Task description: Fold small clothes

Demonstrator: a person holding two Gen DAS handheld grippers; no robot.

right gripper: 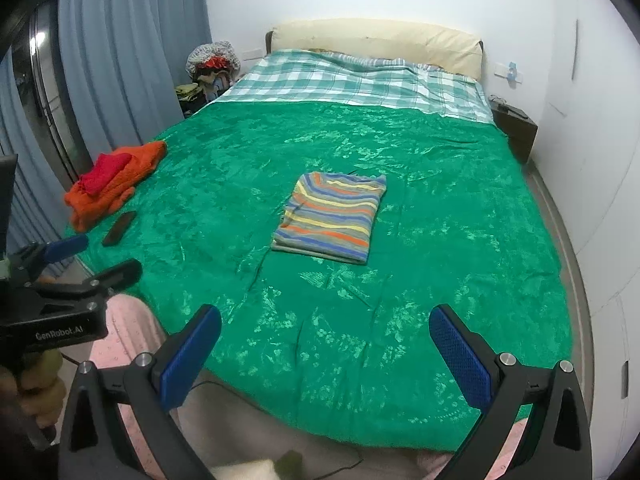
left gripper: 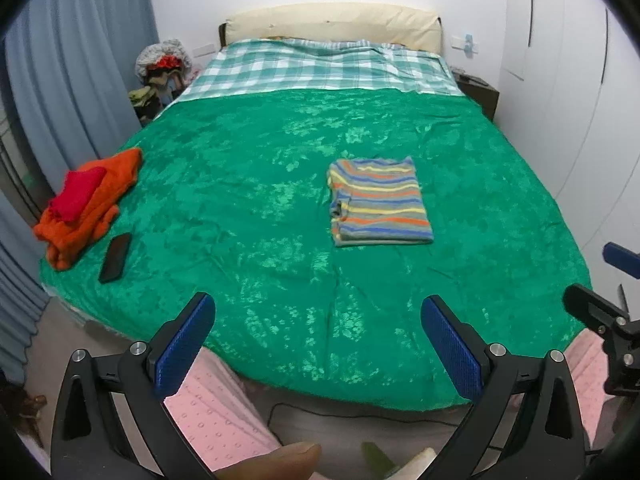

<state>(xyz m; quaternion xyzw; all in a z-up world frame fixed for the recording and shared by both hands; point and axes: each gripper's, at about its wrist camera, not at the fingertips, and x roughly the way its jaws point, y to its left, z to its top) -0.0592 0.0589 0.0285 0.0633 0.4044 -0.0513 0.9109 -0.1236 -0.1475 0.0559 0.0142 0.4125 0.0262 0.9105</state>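
Note:
A striped garment (left gripper: 378, 204) lies folded into a neat rectangle in the middle of the green bedspread (left gripper: 256, 184); it also shows in the right wrist view (right gripper: 332, 218). My left gripper (left gripper: 318, 316) is open and empty, held back over the bed's near edge, well short of the garment. My right gripper (right gripper: 325, 328) is open and empty too, also at the near edge. The right gripper shows at the right edge of the left wrist view (left gripper: 600, 280), and the left gripper at the left edge of the right wrist view (right gripper: 92, 258).
An orange garment with a red one on top (left gripper: 86, 200) lies at the bed's left edge, with a black phone (left gripper: 115, 258) beside it. Blue curtains (left gripper: 76, 60) hang left, a dark nightstand (left gripper: 478, 94) stands far right, and a cable (left gripper: 340, 412) runs along the floor.

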